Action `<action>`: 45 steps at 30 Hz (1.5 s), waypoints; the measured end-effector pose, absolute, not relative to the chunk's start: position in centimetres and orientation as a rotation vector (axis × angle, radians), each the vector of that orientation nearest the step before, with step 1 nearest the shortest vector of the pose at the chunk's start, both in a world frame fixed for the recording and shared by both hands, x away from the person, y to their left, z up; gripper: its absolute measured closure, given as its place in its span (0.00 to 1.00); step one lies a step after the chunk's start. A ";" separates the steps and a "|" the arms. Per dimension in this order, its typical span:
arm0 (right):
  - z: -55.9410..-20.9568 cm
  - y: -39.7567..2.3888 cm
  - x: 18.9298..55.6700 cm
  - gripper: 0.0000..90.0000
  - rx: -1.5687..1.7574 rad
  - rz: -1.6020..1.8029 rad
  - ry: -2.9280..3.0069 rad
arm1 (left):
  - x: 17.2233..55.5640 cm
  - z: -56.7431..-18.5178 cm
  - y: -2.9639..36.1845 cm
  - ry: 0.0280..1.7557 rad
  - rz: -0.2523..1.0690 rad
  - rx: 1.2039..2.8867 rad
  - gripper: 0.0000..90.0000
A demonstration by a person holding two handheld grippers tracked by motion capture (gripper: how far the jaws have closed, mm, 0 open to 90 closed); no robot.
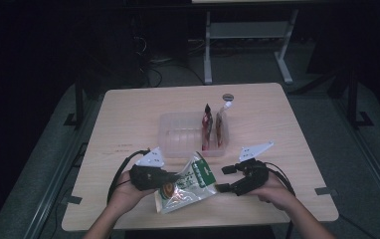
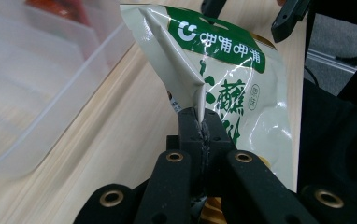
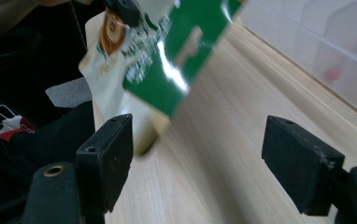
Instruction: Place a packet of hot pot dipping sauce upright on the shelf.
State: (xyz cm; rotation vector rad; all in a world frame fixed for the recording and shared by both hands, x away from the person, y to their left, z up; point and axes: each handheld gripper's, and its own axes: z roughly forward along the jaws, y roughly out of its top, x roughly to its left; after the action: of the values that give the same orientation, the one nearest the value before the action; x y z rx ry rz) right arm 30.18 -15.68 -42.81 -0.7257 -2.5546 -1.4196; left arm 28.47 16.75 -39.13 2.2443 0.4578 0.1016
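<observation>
Green-and-cream glossy foil snack pouch (image 1: pixel 185 183) lies tilted near the front edge of the light wooden table (image 1: pixel 128 119), just before the clear plastic bin (image 1: pixel 178 130). Left gripper (image 2: pixel 201 122) pinches a fold of its side, jaws pressed together on it. Right gripper (image 1: pixel 224 178) hovers just beside the pouch, jaws spread, holding nothing.
</observation>
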 end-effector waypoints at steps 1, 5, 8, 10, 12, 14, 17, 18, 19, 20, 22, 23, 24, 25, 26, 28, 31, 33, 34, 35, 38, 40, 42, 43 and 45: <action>-42.8 -15.6 30.2 0.28 -0.718 -1.419 -2.553 | 28.5 -39.2 16.3 0.449 0.100 2.249 1.00; -42.8 -15.3 30.3 0.29 -0.707 -1.421 -2.550 | 28.5 -39.5 14.9 0.416 0.100 2.262 1.00; -42.8 -15.0 30.3 0.30 -0.702 -1.413 -2.543 | 28.6 -39.7 13.9 0.396 0.100 2.260 1.00; -42.8 -14.8 30.3 0.32 -0.697 -1.406 -2.541 | 28.6 -39.8 13.5 0.380 0.104 2.259 1.00; -42.9 -14.6 30.3 0.34 -0.688 -1.407 -2.538 | 28.5 -39.9 13.3 0.369 0.100 2.264 1.00; -43.0 -14.4 30.3 0.37 -0.678 -1.402 -2.537 | 28.4 -40.0 13.2 0.360 0.105 2.268 1.00; -43.1 -14.1 30.3 0.41 -0.673 -1.394 -2.529 | 28.4 -40.1 13.3 0.358 0.110 2.263 0.99; -43.1 -14.1 30.4 0.42 -0.670 -1.392 -2.530 | 28.4 -40.1 13.3 0.359 0.109 2.262 0.99; -43.2 -14.0 30.4 0.44 -0.675 -1.389 -2.526 | 28.4 -40.2 13.4 0.357 0.116 2.262 0.99; -43.2 -14.1 30.5 0.46 -0.673 -1.395 -2.519 | 28.4 -40.2 13.4 0.360 0.118 2.256 0.99; -43.3 -14.2 30.6 0.49 -0.674 -1.396 -2.505 | 28.5 -40.2 13.4 0.356 0.119 2.258 0.99; -43.3 -14.3 30.7 0.52 -0.674 -1.398 -2.496 | 28.5 -40.3 13.4 0.355 0.122 2.260 0.99; -43.4 -14.4 30.7 0.53 -0.673 -1.405 -2.490 | 28.5 -40.3 13.4 0.357 0.123 2.260 0.99; -43.3 -14.5 30.8 0.56 -0.675 -1.407 -2.483 | 28.5 -40.3 13.5 0.357 0.125 2.259 0.99; -43.4 -14.5 30.8 0.58 -0.671 -1.411 -2.472 | 28.5 -40.3 13.5 0.359 0.128 2.254 0.99; -43.4 -14.4 30.8 0.66 -0.649 -1.412 -2.457 | 28.5 -40.3 13.4 0.353 0.129 2.250 0.99; -43.4 -13.9 30.5 0.74 -0.607 -1.404 -2.481 | 28.5 -40.4 13.3 0.351 0.130 2.259 0.99; -43.4 -13.6 30.4 0.76 -0.585 -1.392 -2.506 | 28.5 -40.4 13.3 0.348 0.129 2.262 0.99; -43.4 -13.6 30.4 0.77 -0.582 -1.392 -2.502 | 28.5 -40.4 13.4 0.350 0.124 2.257 0.99; -43.4 -13.6 30.5 0.79 -0.582 -1.391 -2.497 | 28.6 -40.4 13.4 0.347 0.126 2.255 0.99; -43.3 -13.8 30.6 0.84 -0.585 -1.400 -2.476 | 28.6 -40.3 13.4 0.347 0.129 2.246 0.99; -43.3 -13.9 30.7 0.86 -0.582 -1.401 -2.453 | 28.6 -40.3 13.5 0.342 0.126 2.244 0.99; -43.4 -13.9 30.8 0.86 -0.576 -1.407 -2.437 | 28.6 -40.2 13.6 0.330 0.129 2.245 0.99; -43.4 -13.9 30.9 0.84 -0.581 -1.399 -2.434 | 28.5 -40.2 13.6 0.328 0.127 2.243 0.99; -43.4 -14.0 31.0 0.77 -0.600 -1.413 -2.426 | 28.4 -40.2 13.6 0.320 0.128 2.239 0.99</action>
State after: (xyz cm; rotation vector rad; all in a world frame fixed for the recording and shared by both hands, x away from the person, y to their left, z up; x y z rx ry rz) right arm 31.02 -14.02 -43.44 -0.6004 -2.4259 -1.4127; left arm 28.45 13.59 -40.15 2.2386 0.3197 0.1279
